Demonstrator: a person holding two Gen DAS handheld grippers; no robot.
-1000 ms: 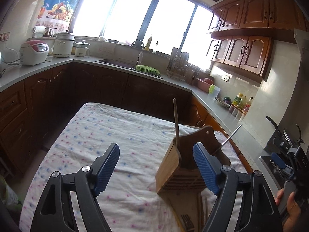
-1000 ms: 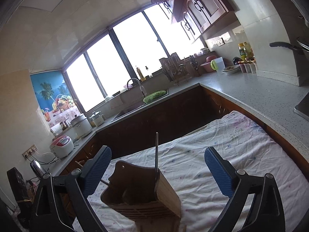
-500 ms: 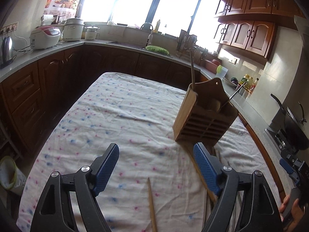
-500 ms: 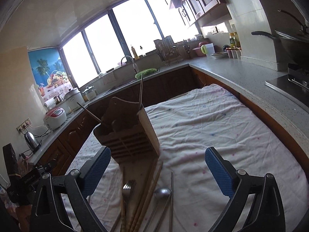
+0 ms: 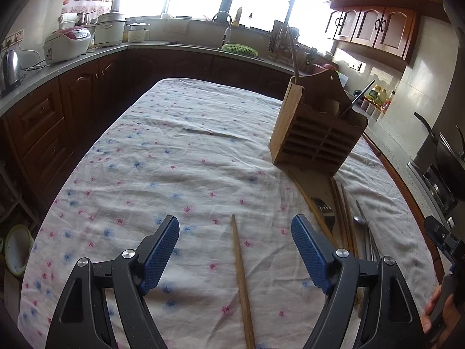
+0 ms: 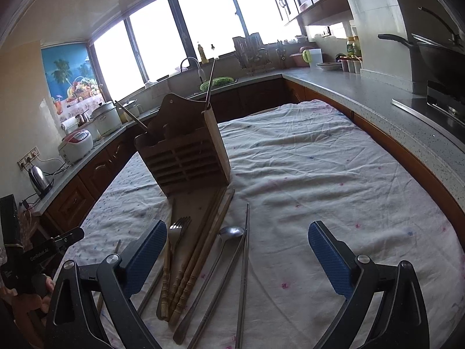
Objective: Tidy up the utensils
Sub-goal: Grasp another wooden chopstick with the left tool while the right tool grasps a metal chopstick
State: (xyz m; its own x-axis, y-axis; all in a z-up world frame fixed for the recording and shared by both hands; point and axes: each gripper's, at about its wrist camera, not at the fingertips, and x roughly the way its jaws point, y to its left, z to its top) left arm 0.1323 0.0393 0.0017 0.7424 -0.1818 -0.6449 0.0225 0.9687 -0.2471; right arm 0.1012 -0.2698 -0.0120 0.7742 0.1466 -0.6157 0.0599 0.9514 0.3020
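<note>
Wooden chopstick (image 5: pixel 241 279) lies between your left gripper (image 5: pixel 235 250) jaws (spread, untouched); your right gripper (image 6: pixel 237 257) gapes over the steel spoon (image 6: pixel 223 250), gripping nothing.

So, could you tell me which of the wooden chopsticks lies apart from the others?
The single wooden chopstick between the left gripper's open fingers; the other chopsticks lie bundled beside the fork.

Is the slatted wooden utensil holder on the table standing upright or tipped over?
Upright. The slatted wooden utensil holder stands on its base on the flowered tablecloth, with two sticks poking out of its top.
</note>
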